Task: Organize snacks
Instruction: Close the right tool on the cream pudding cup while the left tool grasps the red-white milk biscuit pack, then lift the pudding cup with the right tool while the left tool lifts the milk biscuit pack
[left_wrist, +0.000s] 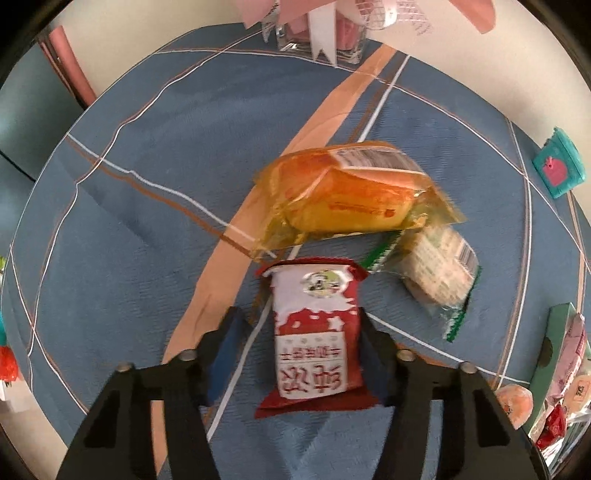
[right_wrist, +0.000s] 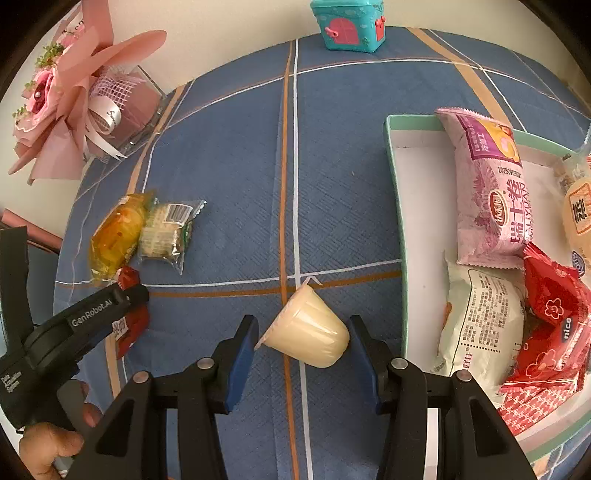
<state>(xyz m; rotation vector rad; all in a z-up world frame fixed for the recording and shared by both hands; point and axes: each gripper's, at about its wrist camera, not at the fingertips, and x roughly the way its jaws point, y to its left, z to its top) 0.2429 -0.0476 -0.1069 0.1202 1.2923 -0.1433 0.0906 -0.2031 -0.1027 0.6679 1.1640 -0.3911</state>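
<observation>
A red and white snack packet (left_wrist: 314, 336) lies on the blue checked tablecloth (left_wrist: 147, 221) between the fingers of my left gripper (left_wrist: 301, 325). The right pad touches the packet's edge, while the left pad (left_wrist: 227, 347) stands apart from it, so the jaws are open around it. In the right wrist view, my right gripper (right_wrist: 303, 325) is shut on a cream jelly cup (right_wrist: 306, 328) lying on its side, lid towards the left pad. The same view shows the left gripper (right_wrist: 125, 295) from the side over the red packet (right_wrist: 135, 325), held by a person's hand (right_wrist: 48, 446).
Just beyond the red packet lie an orange bread packet (left_wrist: 343, 195) and a green-edged cracker packet (left_wrist: 436, 273). A mint-rimmed tray (right_wrist: 397, 206) on the right holds several snack packets. A teal toy house (right_wrist: 349, 26) and a pink bouquet (right_wrist: 66, 92) stand at the table's far edge.
</observation>
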